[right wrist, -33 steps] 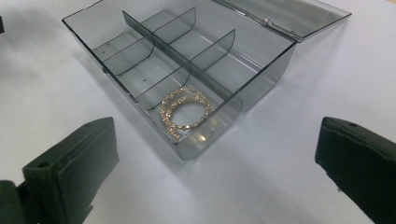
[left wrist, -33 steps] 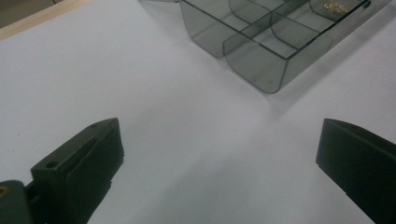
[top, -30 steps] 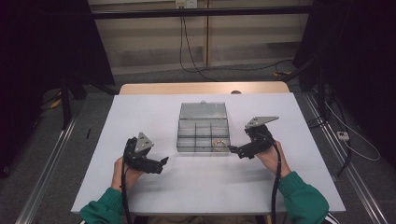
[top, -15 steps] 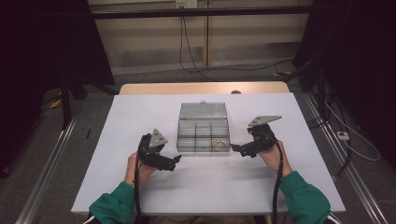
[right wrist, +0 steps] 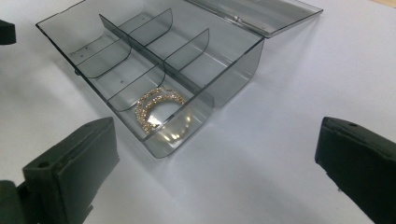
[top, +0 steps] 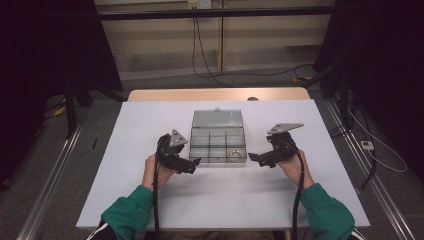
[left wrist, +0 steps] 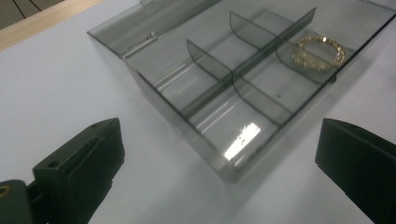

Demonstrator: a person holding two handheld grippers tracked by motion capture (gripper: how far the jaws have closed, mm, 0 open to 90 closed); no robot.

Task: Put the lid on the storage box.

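A clear grey compartment box (top: 218, 145) lies open on the white table (top: 150, 120), its lid (top: 217, 119) folded flat behind it. A gold bracelet (top: 233, 154) rests in its near right compartment; the bracelet (left wrist: 319, 50) and bracelet (right wrist: 158, 108) are also plain in both gripper views. My left gripper (top: 196, 163) is open, just off the box's (left wrist: 243, 84) near left corner. My right gripper (top: 251, 157) is open, close to the box's (right wrist: 154, 60) near right corner. Both hold nothing.
The table's wooden far edge (top: 215, 94) runs behind the box. Bare white surface lies in front of the box and to both sides. A dark floor with cables (top: 210, 65) lies beyond the table.
My left gripper has moved right and forward toward the box's near left corner. The right gripper has barely shifted.
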